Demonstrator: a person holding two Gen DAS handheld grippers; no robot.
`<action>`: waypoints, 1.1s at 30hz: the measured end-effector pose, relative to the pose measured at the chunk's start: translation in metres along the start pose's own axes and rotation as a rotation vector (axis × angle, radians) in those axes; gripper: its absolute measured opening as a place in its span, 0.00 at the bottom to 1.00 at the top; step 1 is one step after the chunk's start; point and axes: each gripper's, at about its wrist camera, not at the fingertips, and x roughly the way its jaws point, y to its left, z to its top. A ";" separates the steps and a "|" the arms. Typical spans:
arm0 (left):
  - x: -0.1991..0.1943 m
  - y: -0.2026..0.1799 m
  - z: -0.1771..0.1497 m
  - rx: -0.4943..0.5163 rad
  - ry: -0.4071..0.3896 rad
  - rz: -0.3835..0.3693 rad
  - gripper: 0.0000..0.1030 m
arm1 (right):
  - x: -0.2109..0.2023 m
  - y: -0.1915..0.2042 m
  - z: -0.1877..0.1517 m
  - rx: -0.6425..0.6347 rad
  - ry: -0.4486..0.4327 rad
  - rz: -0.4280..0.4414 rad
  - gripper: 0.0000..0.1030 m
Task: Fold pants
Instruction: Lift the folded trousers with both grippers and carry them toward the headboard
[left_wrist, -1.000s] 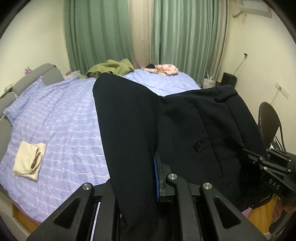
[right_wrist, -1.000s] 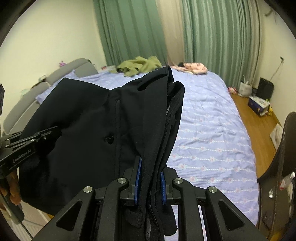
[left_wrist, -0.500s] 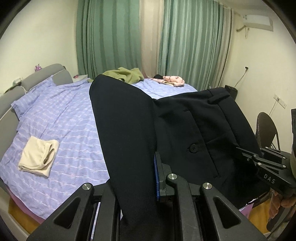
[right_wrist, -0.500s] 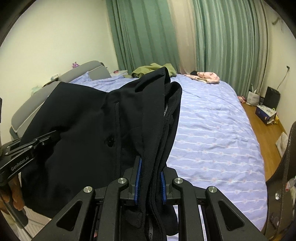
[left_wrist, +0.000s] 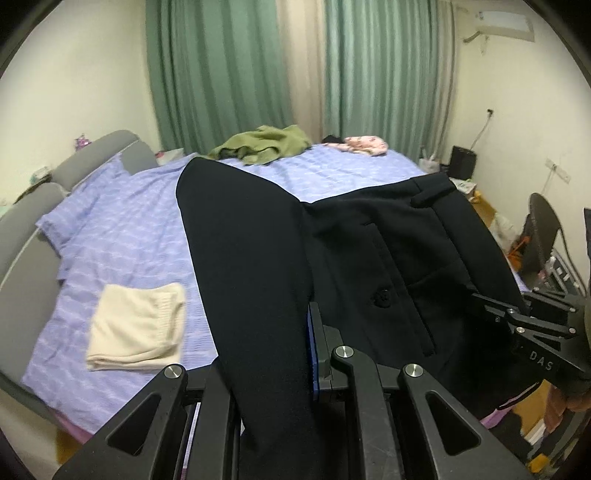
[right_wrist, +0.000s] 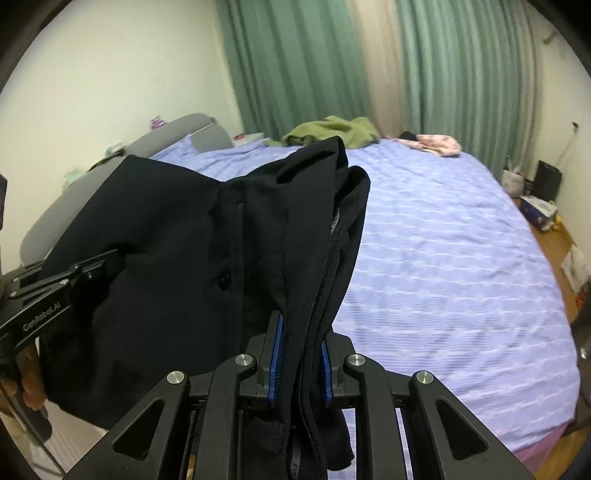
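Both the left gripper (left_wrist: 284, 354) and right gripper (right_wrist: 301, 354) have jaws clamped on the black fabric pants (left_wrist: 369, 258). The pants hang spread above the lilac-sheeted bed (left_wrist: 129, 229).

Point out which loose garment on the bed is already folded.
The cream garment near the bed's front corner: a flat, squared stack. The green garment and pink garment by the curtains lie crumpled.

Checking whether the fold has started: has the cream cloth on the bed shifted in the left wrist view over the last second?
Cannot tell. The cream cloth sits nearer the left tool in frame, but the bed shifted with it, so the camera moved.
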 end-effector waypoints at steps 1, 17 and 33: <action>-0.002 0.011 -0.002 -0.010 0.002 0.009 0.14 | 0.004 0.012 0.002 -0.021 0.006 0.011 0.18; -0.001 0.153 -0.026 -0.164 -0.034 0.137 0.14 | 0.060 0.124 0.044 -0.213 0.002 0.169 0.18; 0.082 0.356 -0.058 -0.047 0.133 -0.010 0.14 | 0.188 0.290 0.035 -0.063 0.167 0.091 0.18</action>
